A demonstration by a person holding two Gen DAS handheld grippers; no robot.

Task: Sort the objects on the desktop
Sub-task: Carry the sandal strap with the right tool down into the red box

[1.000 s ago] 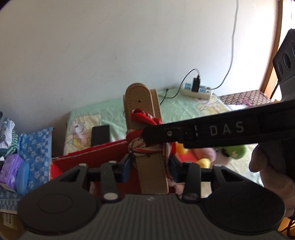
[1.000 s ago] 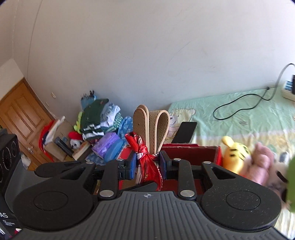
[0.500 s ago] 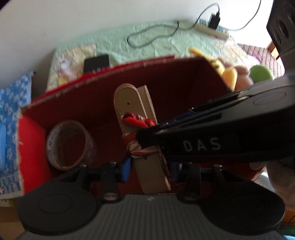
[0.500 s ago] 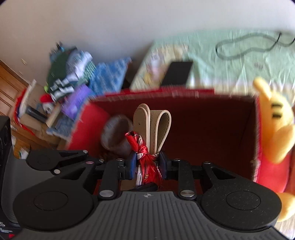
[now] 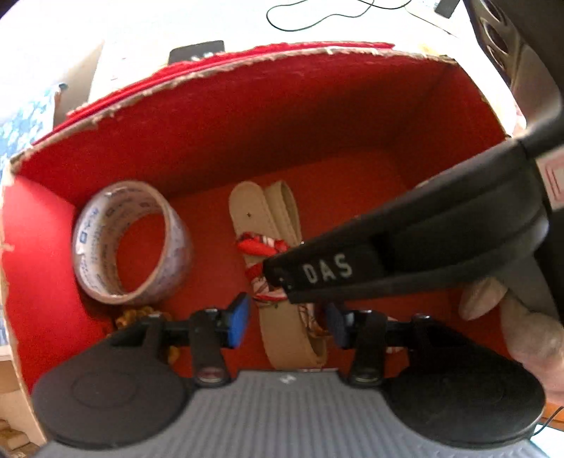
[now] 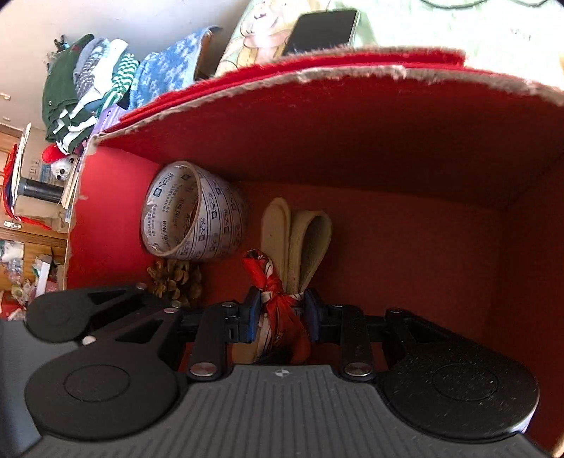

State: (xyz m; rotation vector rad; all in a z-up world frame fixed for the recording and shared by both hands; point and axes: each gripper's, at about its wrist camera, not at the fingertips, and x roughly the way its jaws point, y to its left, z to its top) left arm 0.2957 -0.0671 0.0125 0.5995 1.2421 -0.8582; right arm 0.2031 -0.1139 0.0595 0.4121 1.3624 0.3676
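Observation:
A folded tan belt (image 5: 278,211) tied with a red patterned scarf (image 5: 257,246) lies low inside the red box (image 5: 282,116). My left gripper (image 5: 287,320) straddles the belt's near end; its jaws are opening, and a gap shows between the blue pads (image 5: 239,319) and the belt. My right gripper (image 5: 282,282) reaches in from the right. In the right wrist view it (image 6: 282,313) is shut on the scarf knot (image 6: 271,282) around the belt (image 6: 278,229).
A roll of printed tape (image 5: 91,239) leans in the box's left corner, with a brown beaded thing (image 6: 172,278) beside it. A hand (image 5: 521,324) holds the right gripper. Beyond the box wall (image 6: 352,123) lie a dark phone (image 6: 320,30) and piled clothes (image 6: 88,81).
Both grippers have come down from above the box into it, carrying the belt bundle with them. The left pads have spread away from the belt; the right stays clamped.

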